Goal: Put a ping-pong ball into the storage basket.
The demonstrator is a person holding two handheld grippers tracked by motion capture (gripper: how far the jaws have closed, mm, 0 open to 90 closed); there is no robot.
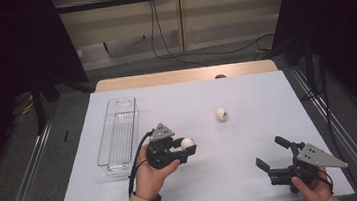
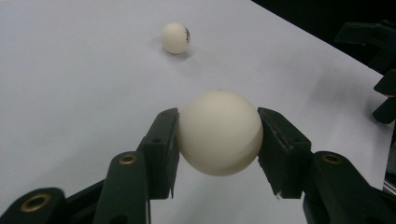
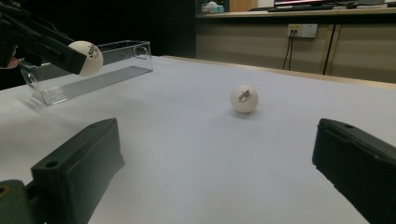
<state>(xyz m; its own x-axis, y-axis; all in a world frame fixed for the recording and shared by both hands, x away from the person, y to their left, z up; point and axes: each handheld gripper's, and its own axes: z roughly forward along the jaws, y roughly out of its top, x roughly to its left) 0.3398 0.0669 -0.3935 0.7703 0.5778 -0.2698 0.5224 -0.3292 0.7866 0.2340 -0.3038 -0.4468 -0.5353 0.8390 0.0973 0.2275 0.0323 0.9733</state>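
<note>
White ball (image 2: 219, 133) in left hand-held gripper (image 1: 187, 147), mid-table, clear of clear tray (image 1: 118, 132).

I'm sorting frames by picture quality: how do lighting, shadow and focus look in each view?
High view: white table cover evenly lit, surroundings dark. Left gripper view: held ball soft and pale; far ball casts a faint shadow. Right gripper view: own jaws blurred, loose ball's print fairly sharp, clear tray against black.

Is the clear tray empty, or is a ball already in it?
Empty. The clear tray shows only its ribbed floor in the high view. One ball is clamped in the left tool; the other ball lies on the table.
</note>
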